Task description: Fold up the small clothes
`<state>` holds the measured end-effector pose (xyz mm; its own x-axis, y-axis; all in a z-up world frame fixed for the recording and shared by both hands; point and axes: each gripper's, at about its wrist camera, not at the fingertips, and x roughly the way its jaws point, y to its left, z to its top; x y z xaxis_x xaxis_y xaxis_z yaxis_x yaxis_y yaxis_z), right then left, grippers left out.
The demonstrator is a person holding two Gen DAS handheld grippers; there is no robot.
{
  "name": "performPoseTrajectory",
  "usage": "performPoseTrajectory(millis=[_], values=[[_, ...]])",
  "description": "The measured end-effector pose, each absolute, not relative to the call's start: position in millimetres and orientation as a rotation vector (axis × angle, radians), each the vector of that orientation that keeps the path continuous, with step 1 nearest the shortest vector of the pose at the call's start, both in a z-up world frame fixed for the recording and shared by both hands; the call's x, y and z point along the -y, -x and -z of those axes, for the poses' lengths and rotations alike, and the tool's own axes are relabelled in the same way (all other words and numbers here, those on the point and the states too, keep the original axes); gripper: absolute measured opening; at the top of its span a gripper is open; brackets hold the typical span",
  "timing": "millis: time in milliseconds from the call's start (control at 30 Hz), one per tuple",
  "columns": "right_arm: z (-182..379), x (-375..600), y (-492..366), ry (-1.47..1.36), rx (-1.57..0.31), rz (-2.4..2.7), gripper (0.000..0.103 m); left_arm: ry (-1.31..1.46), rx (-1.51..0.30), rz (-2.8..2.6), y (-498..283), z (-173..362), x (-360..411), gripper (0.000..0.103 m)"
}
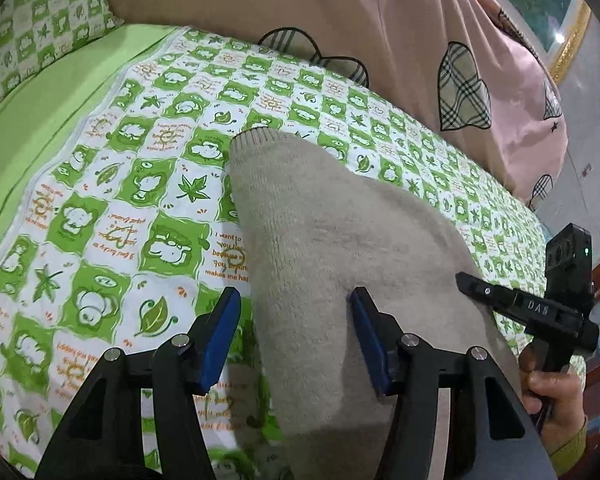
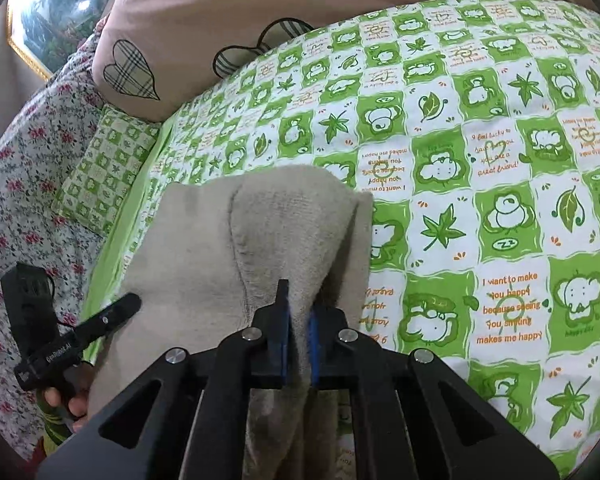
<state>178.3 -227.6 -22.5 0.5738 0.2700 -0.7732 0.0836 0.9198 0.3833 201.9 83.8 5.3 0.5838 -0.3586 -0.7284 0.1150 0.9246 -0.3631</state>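
Note:
A beige fuzzy knit garment (image 1: 332, 248) lies on the green and white patterned bed sheet (image 1: 148, 184). Its ribbed cuff end points away. My left gripper (image 1: 296, 300) is open, with the blue pads either side of the garment's near part, just above it. In the right wrist view the same garment (image 2: 228, 248) lies folded over itself. My right gripper (image 2: 298, 316) is shut on a pinched ridge of the beige cloth. The right gripper's body (image 1: 540, 308) shows at the right of the left wrist view, and the left one's body (image 2: 60, 332) at the left of the right wrist view.
A pink quilt with plaid hearts (image 1: 380, 40) is piled along the far side of the bed. A green checked pillow (image 1: 44, 24) lies at the far left. A floral cloth (image 2: 28, 184) covers the left in the right wrist view. A framed picture (image 2: 60, 8) hangs behind.

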Motion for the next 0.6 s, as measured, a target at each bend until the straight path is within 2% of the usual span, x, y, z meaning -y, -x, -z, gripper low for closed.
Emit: performPoseTrajectory(millis=[233,300,333,600], values=[[-12,235,-133,-0.437,-0.904,-0.095,0.023,0.279,-0.836,0.330,-131,-33,-90,0.055],[-18,236,-109,-0.447,-0.886,-0.098,0.040,0.253,-0.789,0.336,-91,-39,-91,0.055],[-20,236,-97,-0.449,-0.879,-0.100,0.042,0.249,-0.782,0.342,-81,-41,-91,0.055],[-10,228,-15,-0.482,-0.834,-0.148,0.043,0.242,-0.745,0.401,15,-25,-91,0.055]])
